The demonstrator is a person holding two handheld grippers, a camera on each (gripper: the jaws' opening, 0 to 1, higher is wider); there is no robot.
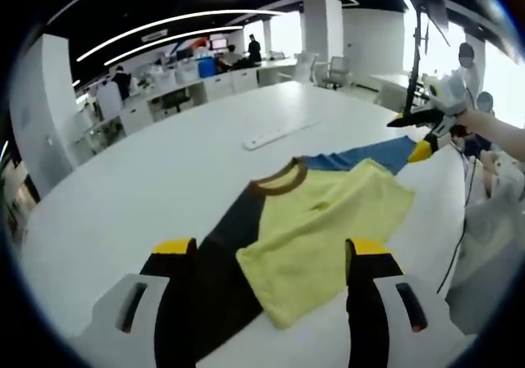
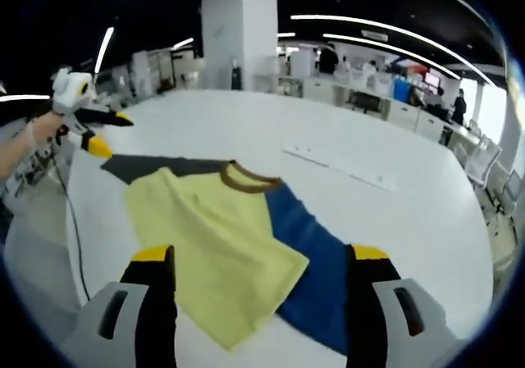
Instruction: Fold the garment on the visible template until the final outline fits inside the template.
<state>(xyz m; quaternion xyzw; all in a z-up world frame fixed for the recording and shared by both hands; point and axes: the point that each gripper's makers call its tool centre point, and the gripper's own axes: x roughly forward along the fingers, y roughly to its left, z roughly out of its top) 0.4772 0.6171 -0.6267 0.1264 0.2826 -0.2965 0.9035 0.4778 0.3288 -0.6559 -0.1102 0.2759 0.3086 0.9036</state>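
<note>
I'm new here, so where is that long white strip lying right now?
In both gripper views the white strip lies flat on the white table, just beyond the shirt's brown collar.

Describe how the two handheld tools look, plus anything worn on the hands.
Each tool has black jaws tipped in yellow, rising from pale grey housings with dark slots: left tool, right tool. In the right gripper view, the left one has a white body and its hand seems to wear a light glove.

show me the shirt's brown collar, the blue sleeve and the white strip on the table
brown collar [image 2: 246, 179]: right gripper view, front of the neckband.
blue sleeve [image 2: 316, 261]: right gripper view, middle.
white strip [image 1: 275, 135]: left gripper view, middle.
</note>
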